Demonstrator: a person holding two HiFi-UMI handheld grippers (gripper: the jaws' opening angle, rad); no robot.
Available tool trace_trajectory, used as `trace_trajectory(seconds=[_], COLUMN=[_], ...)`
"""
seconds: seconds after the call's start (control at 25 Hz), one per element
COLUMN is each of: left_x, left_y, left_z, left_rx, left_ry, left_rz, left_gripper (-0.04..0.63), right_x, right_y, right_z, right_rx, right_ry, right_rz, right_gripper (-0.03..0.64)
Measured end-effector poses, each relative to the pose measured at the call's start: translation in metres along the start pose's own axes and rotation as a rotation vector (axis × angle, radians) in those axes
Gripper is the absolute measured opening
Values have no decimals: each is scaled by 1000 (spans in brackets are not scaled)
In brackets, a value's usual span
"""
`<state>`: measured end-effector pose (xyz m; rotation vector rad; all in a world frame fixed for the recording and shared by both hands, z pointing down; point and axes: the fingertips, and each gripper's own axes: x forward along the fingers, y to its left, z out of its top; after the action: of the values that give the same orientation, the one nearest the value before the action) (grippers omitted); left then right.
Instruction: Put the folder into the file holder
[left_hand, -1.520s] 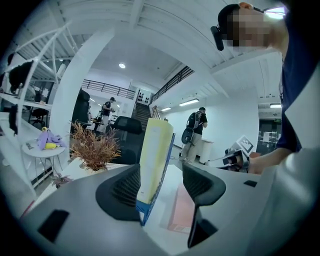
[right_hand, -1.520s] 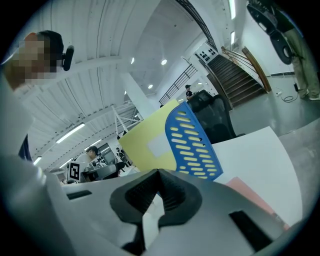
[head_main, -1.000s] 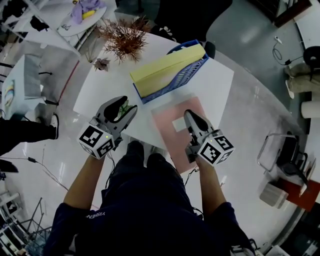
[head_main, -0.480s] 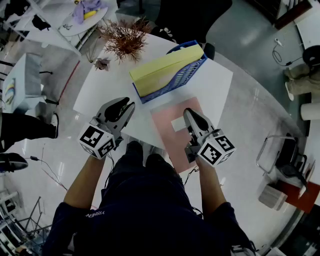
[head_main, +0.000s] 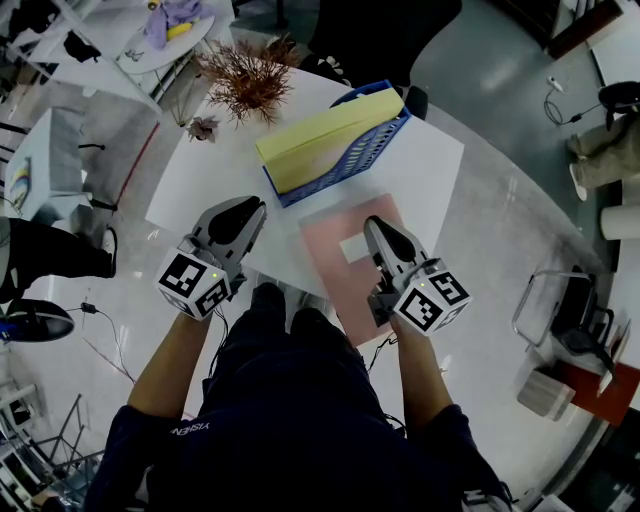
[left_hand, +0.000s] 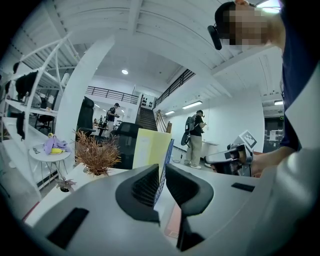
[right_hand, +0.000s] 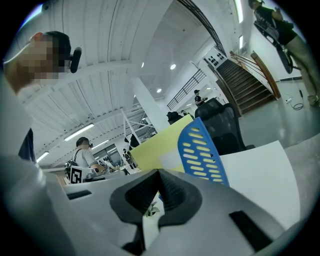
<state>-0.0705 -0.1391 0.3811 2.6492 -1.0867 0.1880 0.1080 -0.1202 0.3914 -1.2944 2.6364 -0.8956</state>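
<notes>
A pink folder (head_main: 338, 278) with a white label lies flat on the white table (head_main: 430, 180), near its front edge. Behind it stands a blue mesh file holder (head_main: 372, 148) with a yellow folder (head_main: 322, 136) inside. My right gripper (head_main: 372, 224) rests over the pink folder's right part, jaws shut with nothing in them. My left gripper (head_main: 255, 206) hovers left of the folder, over the table's front edge. Its jaws are closing, with a thin gap left and nothing between them. The left gripper view looks through that gap (left_hand: 161, 167) at the holder (left_hand: 169, 155).
A dried brown plant (head_main: 245, 80) and a small potted plant (head_main: 203, 127) stand at the table's back left. A black chair (head_main: 380, 30) sits behind the table. A round side table (head_main: 165, 35) is far left, a wire stand (head_main: 555, 305) on the floor right.
The left gripper's jaws have drawn together from wide apart to a narrow slit. The right gripper and both folders have stayed where they were.
</notes>
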Motion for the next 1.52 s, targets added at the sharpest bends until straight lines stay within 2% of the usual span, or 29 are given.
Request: trace_trajectory(seconds=[0.68, 1.52], left_x=[1, 6], left_y=[-9, -10], left_z=[0, -9], left_rx=[16, -1], left_ry=[21, 42], left_rz=[-9, 6], left_gripper=[40, 37], right_x=[0, 4], right_y=[12, 16], right_z=[7, 4], right_rx=[-12, -34], right_ry=[-12, 13], right_rz=[54, 97], right_gripper=[5, 3])
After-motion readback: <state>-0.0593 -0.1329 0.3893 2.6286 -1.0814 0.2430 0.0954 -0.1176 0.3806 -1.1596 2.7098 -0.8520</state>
